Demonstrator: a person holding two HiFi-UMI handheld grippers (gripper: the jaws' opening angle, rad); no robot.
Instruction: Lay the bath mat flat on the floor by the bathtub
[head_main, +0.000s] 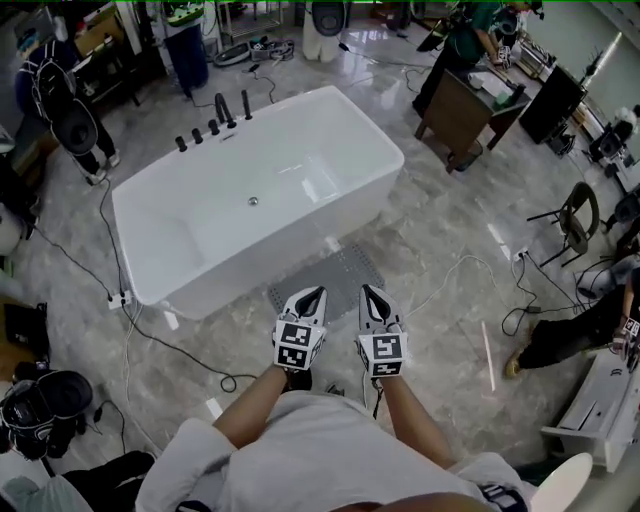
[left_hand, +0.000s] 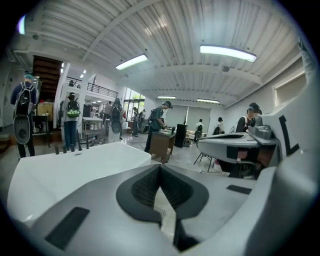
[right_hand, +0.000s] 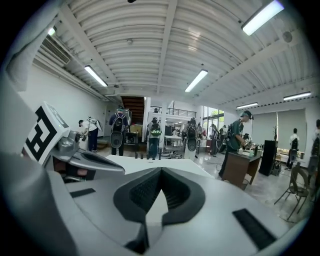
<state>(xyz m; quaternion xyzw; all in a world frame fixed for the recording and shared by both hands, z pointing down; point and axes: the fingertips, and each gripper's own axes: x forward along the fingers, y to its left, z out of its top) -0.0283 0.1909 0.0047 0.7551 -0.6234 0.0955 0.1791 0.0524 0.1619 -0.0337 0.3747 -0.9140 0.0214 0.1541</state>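
nearest to me is the wearer's grey shirt (head_main: 330, 450), with two bare forearms (head_main: 250, 405) reaching out from it. each one carries a hand-held gripper, and the two sit side by side, a little apart. the left hand-held gripper (head_main: 314, 294) has its jaws pressed together. in the left gripper view the dark ribbed pads (left_hand: 145, 187) meet at their tips and nothing sits between them. the right hand-held gripper (head_main: 370, 291) is the same in the right gripper view, jaws pressed together and pinching nothing. both point outward and slightly down, toward the white bathtub (head_main: 370, 125).

the bath mat (head_main: 340, 270) is grey and dotted. it lies spread flat on the marble floor (head_main: 440, 260), just beside the long side of the bathtub. in the head view the two gripper tips show over its near edge, but neither one holds it. black faucet fittings (head_main: 215, 115) stand on the bathtub's far rim. a dark cable (head_main: 160, 340) trails across the floor to the left of the mat. a person stands at a brown counter (head_main: 460, 110) well beyond the bathtub.
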